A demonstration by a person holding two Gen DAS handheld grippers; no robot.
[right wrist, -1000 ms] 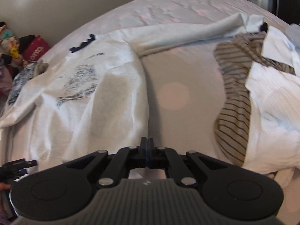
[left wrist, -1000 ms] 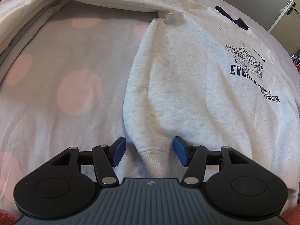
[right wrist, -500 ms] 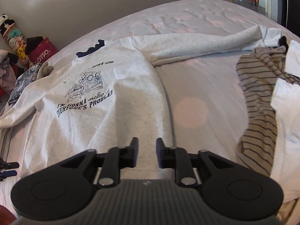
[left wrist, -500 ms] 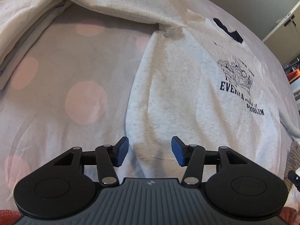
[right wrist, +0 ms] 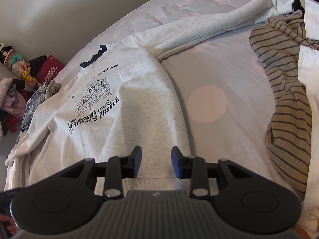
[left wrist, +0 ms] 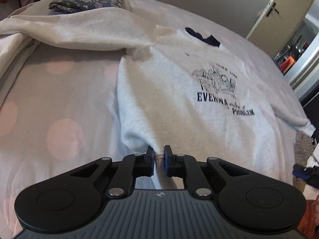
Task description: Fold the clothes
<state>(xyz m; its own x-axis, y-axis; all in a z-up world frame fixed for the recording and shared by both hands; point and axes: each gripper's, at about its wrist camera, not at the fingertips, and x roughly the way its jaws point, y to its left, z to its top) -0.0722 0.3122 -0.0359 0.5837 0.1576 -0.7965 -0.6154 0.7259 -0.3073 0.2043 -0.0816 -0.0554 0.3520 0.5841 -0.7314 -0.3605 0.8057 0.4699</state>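
Sweatshirt [left wrist: 179,107] hem pinched by closing left gripper [left wrist: 159,160] at bed [left wrist: 59,99] edge; right gripper [right wrist: 156,164] opening, seemingly nothing gripped.

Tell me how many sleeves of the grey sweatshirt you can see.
2. One sleeve stretches across the bed toward the striped top; the other sleeve trails off the sweatshirt's opposite side, toward the bed edge.

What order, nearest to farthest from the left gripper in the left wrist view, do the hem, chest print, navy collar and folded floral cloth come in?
From the left gripper:
1. Sweatshirt hem, pinched between its closing jaws.
2. Chest print, ahead and to the right.
3. Navy collar, farther up the sweatshirt.
4. Folded floral cloth, far end of the bed, upper left.
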